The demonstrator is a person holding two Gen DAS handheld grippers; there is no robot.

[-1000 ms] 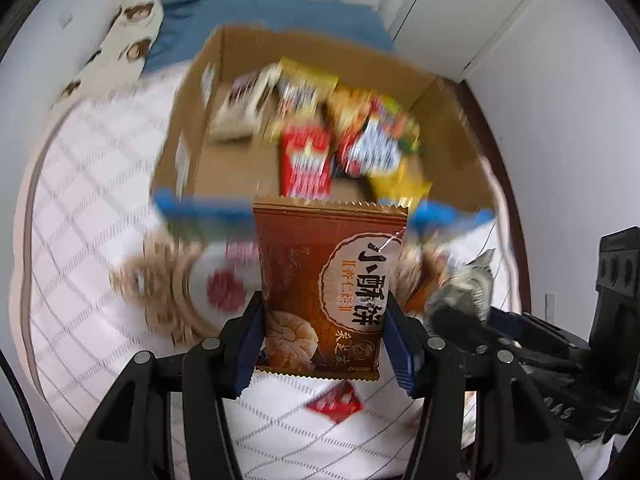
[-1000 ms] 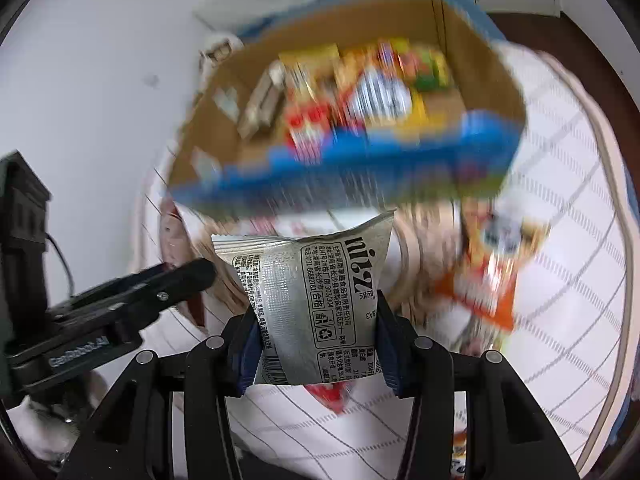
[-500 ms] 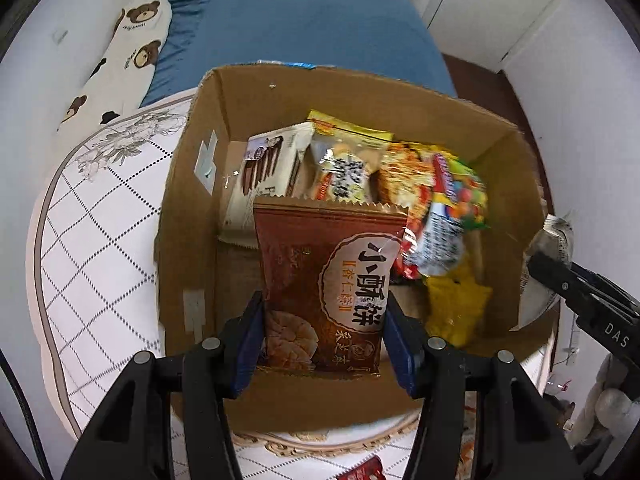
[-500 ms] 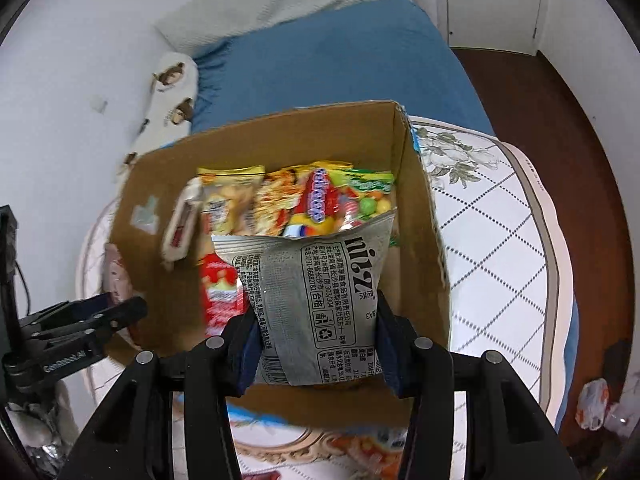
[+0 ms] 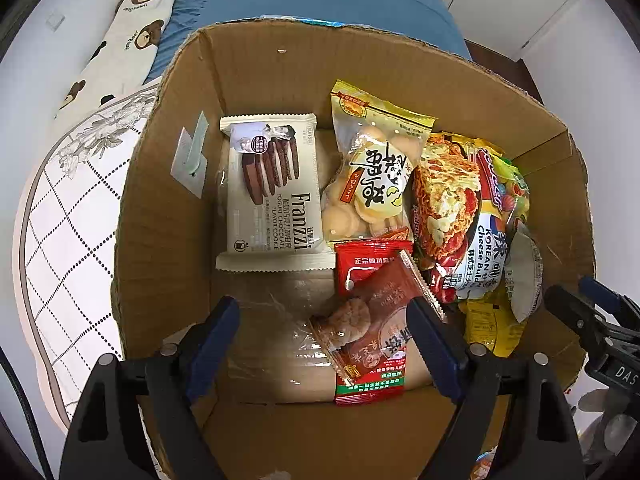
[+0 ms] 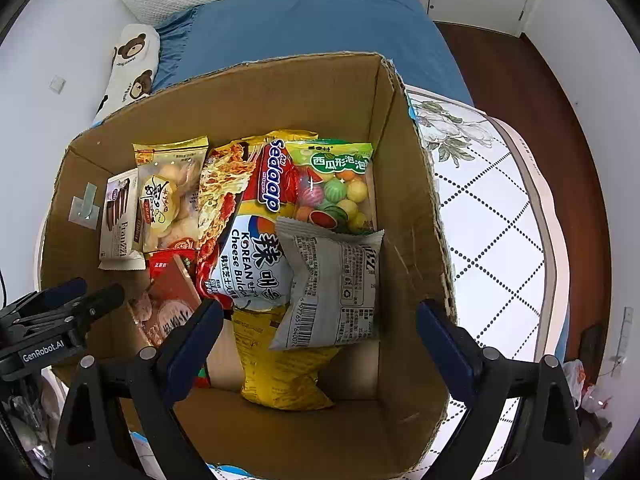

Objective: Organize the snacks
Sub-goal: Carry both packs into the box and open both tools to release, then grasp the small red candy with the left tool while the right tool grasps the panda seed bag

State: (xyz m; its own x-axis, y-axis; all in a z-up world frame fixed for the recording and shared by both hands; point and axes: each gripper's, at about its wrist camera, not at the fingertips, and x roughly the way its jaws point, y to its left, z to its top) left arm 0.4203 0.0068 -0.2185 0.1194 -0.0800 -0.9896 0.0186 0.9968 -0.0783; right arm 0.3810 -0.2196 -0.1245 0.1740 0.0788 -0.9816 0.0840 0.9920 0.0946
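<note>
A cardboard box [image 5: 160,240] [image 6: 412,216] holds several snack packs. My left gripper [image 5: 324,344] is open above the box's near side; the brown cookie packet [image 5: 372,320] lies loose in the box between its fingers. My right gripper [image 6: 320,340] is open over the box; the silver-grey packet [image 6: 336,280] lies loose on the Korean noodle pack [image 6: 256,256]. A Franzzi cookie pack [image 5: 272,196], a biscuit bag [image 5: 372,172] and a watermelon gum bag [image 6: 336,188] also lie inside. The right gripper's tips show at the right of the left wrist view [image 5: 576,296].
The box stands on a round table with a white diamond-pattern cloth [image 6: 492,232] [image 5: 68,240]. Behind it are a blue bed [image 6: 312,20] and a bear-print pillow [image 5: 120,40]. Wooden floor [image 6: 540,80] lies to the right.
Both grippers moved over the box and opened. The brown cookie packet and the silver-grey packet dropped out of the jaws into the box.
</note>
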